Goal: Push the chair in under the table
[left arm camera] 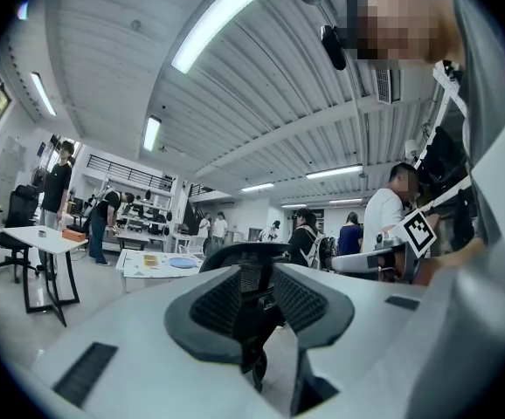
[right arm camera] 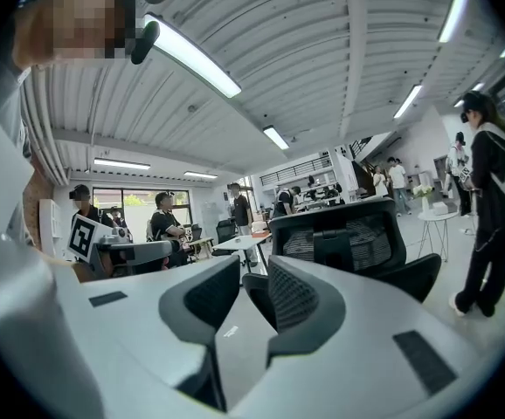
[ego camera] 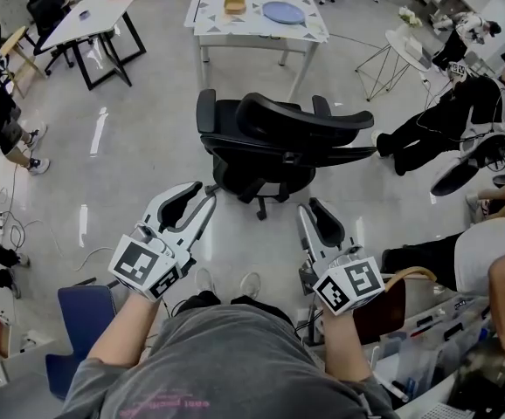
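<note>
Black mesh-backed office chair [ego camera: 279, 142] stands just ahead of the left hand-held gripper [ego camera: 198, 190] and right hand-held gripper [ego camera: 314, 206], backrest toward them, well short of the white worktop [ego camera: 235, 26] beyond. Both are released, jaws apart on nothing. An off-centre shove would likely swivel the chair into a worktop leg, jolting the yellow bowl [ego camera: 233, 5] and blue plate [ego camera: 283, 11].

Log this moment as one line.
phase: pre-push | left gripper: open, empty | right gripper: open, empty | chair: short of table, not yet under it
</note>
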The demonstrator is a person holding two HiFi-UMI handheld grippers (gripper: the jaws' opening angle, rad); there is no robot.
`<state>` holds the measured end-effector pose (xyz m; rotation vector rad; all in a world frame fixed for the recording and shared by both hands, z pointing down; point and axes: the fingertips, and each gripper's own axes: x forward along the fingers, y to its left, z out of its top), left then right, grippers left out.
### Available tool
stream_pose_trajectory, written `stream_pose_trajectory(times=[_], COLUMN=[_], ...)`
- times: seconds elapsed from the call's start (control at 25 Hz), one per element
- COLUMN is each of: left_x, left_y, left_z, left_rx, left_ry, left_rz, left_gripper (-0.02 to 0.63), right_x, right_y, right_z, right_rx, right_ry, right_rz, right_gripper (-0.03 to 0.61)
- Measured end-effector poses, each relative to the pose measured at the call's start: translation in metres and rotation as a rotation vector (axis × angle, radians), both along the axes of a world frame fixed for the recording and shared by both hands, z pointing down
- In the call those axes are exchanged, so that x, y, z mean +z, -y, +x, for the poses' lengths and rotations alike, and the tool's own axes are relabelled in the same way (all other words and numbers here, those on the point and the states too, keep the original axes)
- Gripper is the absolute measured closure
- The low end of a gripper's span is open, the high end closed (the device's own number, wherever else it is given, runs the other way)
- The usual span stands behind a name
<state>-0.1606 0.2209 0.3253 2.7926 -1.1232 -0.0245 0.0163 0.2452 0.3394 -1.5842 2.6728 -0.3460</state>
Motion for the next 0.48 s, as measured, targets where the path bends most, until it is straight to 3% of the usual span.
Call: stream_pose_trajectory(times=[0.48], left_x=[0.0050], left_y=[0.0056], left_z=[-0.0007], left_rx=[-0.010], left_ry=[0.008], left_rz=[-0.016], left_gripper=[0.437], right_x=[0.0018], right_y=[0.0051], right_z=[0.0060], right_rx=[0.028], right_ry=[-0.007], right_rz=[-0.007], right_gripper=[0.442])
